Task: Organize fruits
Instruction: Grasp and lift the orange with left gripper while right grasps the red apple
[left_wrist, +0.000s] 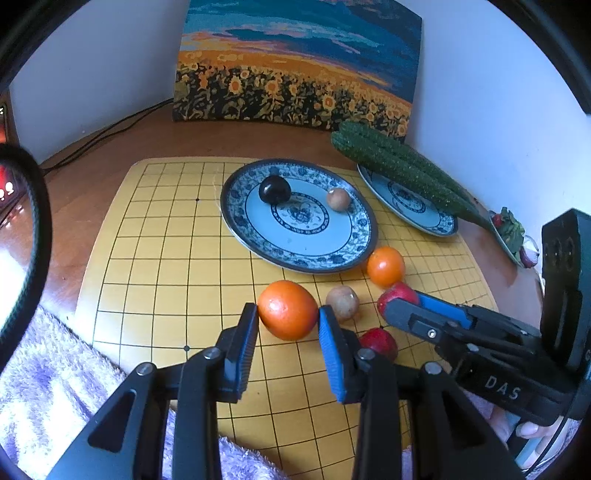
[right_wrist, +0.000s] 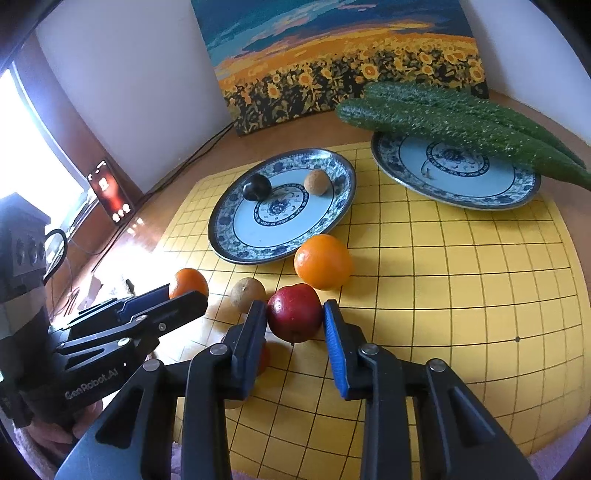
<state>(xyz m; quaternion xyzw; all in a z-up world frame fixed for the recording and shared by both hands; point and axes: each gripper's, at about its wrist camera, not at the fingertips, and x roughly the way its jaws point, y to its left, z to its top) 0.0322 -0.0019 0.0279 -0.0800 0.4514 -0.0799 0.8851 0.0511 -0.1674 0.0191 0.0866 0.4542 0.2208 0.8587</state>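
Observation:
My left gripper has its pads touching both sides of an orange on the yellow grid board. My right gripper has its pads against a red apple; it also shows in the left wrist view. A second orange, a brown round fruit and another red fruit lie nearby. A blue-patterned plate holds a dark plum and a small brown fruit.
A second patterned plate at the back right carries two cucumbers. A sunflower painting leans on the wall. A purple fuzzy cloth lies at the board's near left. A phone and cables sit at left.

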